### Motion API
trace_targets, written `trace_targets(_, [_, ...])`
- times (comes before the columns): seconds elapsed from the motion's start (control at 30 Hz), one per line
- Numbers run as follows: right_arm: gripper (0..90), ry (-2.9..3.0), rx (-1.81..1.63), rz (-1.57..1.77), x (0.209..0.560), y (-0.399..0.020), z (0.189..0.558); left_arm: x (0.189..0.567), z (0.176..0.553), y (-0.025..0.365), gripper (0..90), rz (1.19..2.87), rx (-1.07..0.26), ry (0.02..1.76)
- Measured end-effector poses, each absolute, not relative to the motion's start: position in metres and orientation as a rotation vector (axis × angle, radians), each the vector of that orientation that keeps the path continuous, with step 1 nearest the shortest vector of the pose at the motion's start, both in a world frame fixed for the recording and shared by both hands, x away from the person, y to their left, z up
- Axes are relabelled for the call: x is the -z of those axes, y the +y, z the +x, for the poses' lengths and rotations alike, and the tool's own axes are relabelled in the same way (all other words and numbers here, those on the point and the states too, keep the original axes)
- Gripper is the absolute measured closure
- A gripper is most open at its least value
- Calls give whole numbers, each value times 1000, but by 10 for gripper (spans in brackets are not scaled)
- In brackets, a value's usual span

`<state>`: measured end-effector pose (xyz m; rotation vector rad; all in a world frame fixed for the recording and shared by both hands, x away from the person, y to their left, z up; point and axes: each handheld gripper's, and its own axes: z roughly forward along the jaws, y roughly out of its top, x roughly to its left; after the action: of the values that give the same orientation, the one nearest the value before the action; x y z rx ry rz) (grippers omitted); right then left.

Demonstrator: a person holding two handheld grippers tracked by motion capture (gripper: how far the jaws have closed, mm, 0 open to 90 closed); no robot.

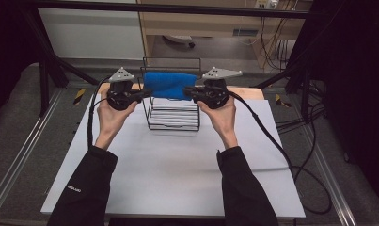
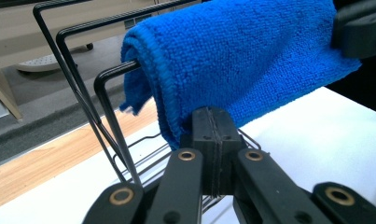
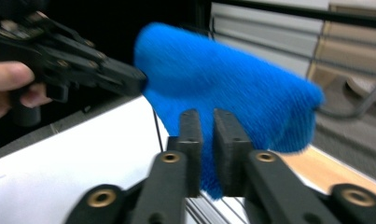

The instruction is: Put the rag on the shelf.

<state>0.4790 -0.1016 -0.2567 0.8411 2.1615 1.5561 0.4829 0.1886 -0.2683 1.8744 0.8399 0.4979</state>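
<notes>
Blue microfibre cloth (image 1: 170, 84) draped over wire rack (image 1: 173, 117) on white worktop (image 1: 177, 165). Left tool (image 2: 212, 135) and right tool (image 3: 209, 140) each pinched closed on a lower edge, likely to pull it straight.

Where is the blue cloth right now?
In the high view the blue cloth is draped over the top of the black wire rack at the table's far middle, pinched between the left gripper and right gripper.
</notes>
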Motion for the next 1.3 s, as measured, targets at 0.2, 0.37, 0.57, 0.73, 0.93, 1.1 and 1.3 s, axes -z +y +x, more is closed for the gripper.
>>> trace_targets(0.2, [900, 2153, -1484, 909, 273, -109, 486, 274, 486, 187, 899, 1871, -493, 840])
trace_targets(0.37, [900, 2129, -1471, 934, 281, -113, 494, 276, 489, 187, 899, 1860, -499, 841])
trace_targets(0.57, [861, 2124, -1492, 896, 279, -115, 489, 275, 485, 187, 897, 1859, -499, 821])
trace_targets(0.73, [791, 2110, -1530, 881, 271, -121, 479, 272, 478, 192, 837, 1849, -491, 819])
trace_targets(0.93, [657, 2109, -1513, 859, 261, -134, 465, 272, 467, 198, 680, 1869, -486, 824])
trace_targets(1.1, [514, 2095, -1512, 877, 256, -148, 454, 277, 459, 205, 557, 1894, -477, 833])
trace_targets(1.3, [364, 2082, -1517, 919, 256, -164, 444, 287, 450, 216, 436, 1905, -462, 866])
